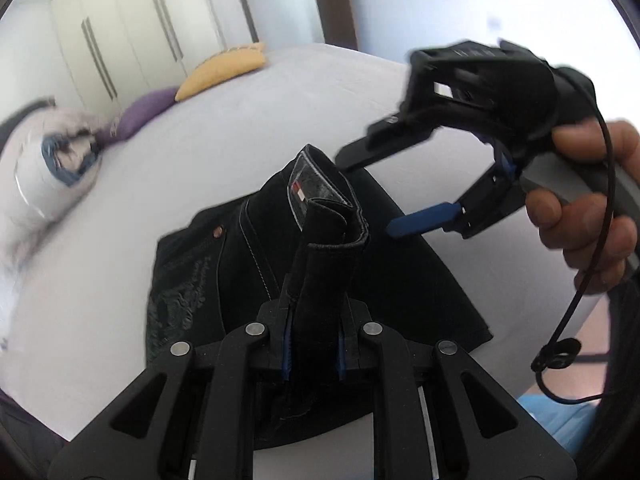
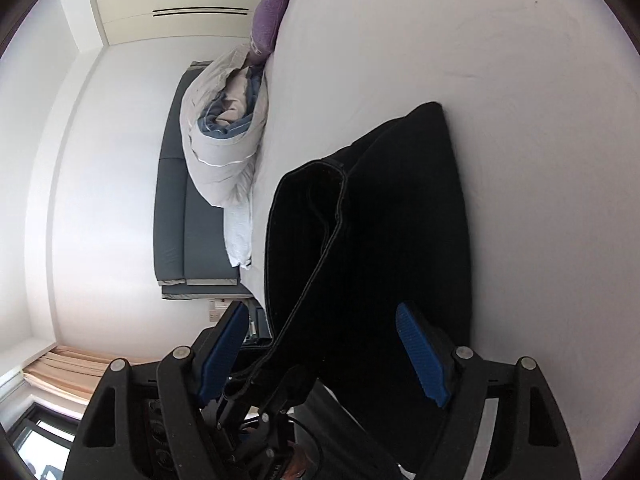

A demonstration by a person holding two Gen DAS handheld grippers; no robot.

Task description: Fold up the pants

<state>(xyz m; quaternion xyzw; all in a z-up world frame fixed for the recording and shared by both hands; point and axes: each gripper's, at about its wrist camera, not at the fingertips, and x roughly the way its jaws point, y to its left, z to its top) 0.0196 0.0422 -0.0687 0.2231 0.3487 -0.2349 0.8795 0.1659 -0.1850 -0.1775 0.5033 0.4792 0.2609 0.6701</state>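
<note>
Left wrist view: the left gripper (image 1: 312, 344) is pinching the pants (image 1: 320, 216) at a raised fold over the bed (image 1: 200, 140); the right gripper (image 1: 366, 196) is gaping empty beside them. A weak pinch risks dropping the fold.

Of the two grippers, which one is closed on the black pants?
The left gripper: its jaws pinch a raised fold of the pants. The right gripper stands open beside the cloth, with nothing between its blue pads.
</note>
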